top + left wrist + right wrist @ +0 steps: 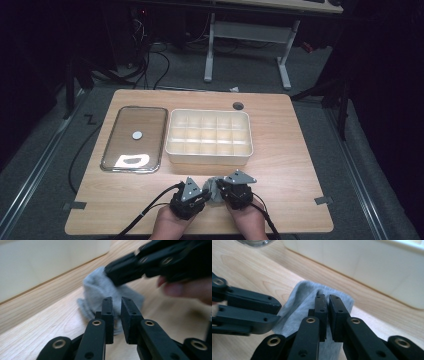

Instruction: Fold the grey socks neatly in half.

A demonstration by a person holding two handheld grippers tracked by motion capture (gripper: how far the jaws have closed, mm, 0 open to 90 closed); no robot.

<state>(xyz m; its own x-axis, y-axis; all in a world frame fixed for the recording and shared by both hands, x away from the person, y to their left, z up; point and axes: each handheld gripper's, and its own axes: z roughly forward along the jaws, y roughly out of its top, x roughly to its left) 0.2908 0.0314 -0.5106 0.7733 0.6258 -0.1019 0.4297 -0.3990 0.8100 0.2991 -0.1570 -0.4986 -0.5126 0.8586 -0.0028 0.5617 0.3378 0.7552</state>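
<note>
Worktop (125,210), wood, bearing divided tray (172,150) and glass lid (112,150). Grey cloth (304,307), crumpled at the near edge, between both tongs. Left tongs (117,305) and right tongs (328,302): nearly closed, pinching its folds. Risk: thin fabric slipping free if pulled apart unevenly.

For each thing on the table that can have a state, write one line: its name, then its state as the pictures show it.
Grey cloth: crumpled on the table, between both grippers.
Compartment box: open, lid off, compartments look empty.
Clear lid: lying flat beside the box, apart from it.
Left gripper: jaws nearly shut; grip on the cloth unclear.
Right gripper: jaws nearly shut, cloth behind the tips; grip unclear.
</note>
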